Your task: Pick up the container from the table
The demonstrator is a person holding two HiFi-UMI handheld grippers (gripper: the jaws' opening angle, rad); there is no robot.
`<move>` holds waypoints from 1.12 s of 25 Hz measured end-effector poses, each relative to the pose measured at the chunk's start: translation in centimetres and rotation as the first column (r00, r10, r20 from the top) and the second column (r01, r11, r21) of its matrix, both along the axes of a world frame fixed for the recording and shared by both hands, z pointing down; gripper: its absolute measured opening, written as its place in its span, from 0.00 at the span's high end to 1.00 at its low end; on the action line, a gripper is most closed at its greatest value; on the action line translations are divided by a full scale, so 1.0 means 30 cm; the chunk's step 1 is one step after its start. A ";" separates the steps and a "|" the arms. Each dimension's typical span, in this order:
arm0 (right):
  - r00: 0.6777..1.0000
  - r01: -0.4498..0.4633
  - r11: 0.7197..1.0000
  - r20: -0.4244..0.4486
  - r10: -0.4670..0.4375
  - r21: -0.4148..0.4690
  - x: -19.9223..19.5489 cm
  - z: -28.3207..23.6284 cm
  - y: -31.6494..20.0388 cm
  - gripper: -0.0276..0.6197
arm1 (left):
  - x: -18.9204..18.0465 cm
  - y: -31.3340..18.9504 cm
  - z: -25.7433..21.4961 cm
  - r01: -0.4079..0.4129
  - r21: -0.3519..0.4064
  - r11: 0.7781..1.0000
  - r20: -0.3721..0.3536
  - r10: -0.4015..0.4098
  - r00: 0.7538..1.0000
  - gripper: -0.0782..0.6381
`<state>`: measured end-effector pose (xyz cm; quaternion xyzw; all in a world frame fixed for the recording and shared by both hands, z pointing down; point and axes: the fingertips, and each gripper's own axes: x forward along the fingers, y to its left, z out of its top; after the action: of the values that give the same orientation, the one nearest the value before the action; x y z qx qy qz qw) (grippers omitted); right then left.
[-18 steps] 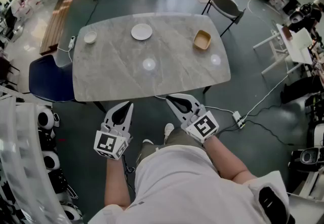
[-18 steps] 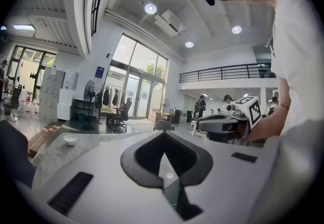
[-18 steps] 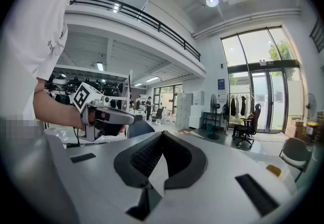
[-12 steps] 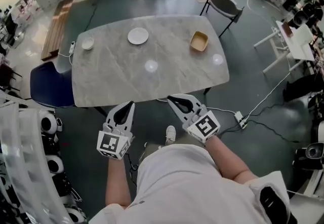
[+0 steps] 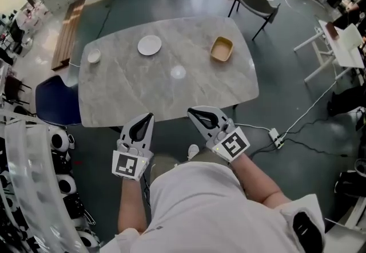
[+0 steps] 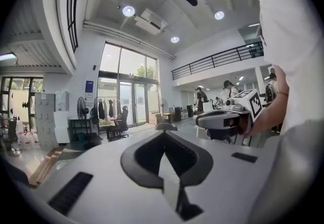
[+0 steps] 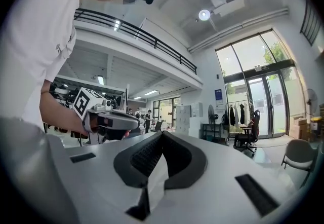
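Observation:
A tan, shallow container (image 5: 221, 49) stands on the far right part of the marble table (image 5: 143, 94). Both grippers hang level in front of the table's near edge, well short of the container. My left gripper (image 5: 147, 117) has its jaws together with nothing between them, as the left gripper view (image 6: 164, 136) also shows. My right gripper (image 5: 195, 112) is likewise shut and empty (image 7: 162, 136). Each gripper view shows the other gripper beside it, not the table top or the container.
A white plate (image 5: 150, 45) and a small white bowl (image 5: 94, 55) sit on the table's far left. A blue chair (image 5: 54, 100) stands at the left end, a grey chair (image 5: 256, 1) beyond the far right corner. A power strip (image 5: 276, 137) with cable lies on the floor.
The head view has shifted, so the table sits slightly lower and nearer in frame. Both grippers stay shut and have crept a little closer to the table's near edge.

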<state>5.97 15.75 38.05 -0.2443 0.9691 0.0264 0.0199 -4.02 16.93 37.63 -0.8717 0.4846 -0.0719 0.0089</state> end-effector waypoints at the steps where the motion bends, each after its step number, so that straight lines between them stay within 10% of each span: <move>1: 1.000 0.005 1.000 0.005 -0.005 -0.005 0.008 0.004 -0.014 0.94 | 0.009 -0.011 0.003 0.006 0.000 1.000 0.009 -0.006 1.000 0.89; 13: 0.998 0.039 0.999 -0.040 -0.040 -0.024 -0.167 0.064 -0.285 0.94 | -0.164 -0.285 0.027 0.027 0.027 0.999 0.015 -0.028 1.000 0.89; 28: 0.982 -0.177 0.978 -0.080 0.169 -0.111 -0.447 0.094 -0.679 0.94 | -0.427 -0.717 0.065 -0.215 -0.024 0.976 -0.022 0.215 0.976 0.89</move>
<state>-7.44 -4.63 40.86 -0.3274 0.9441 -0.0208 -0.0311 -16.83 -4.58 39.58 -0.9197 0.3866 -0.0684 0.0006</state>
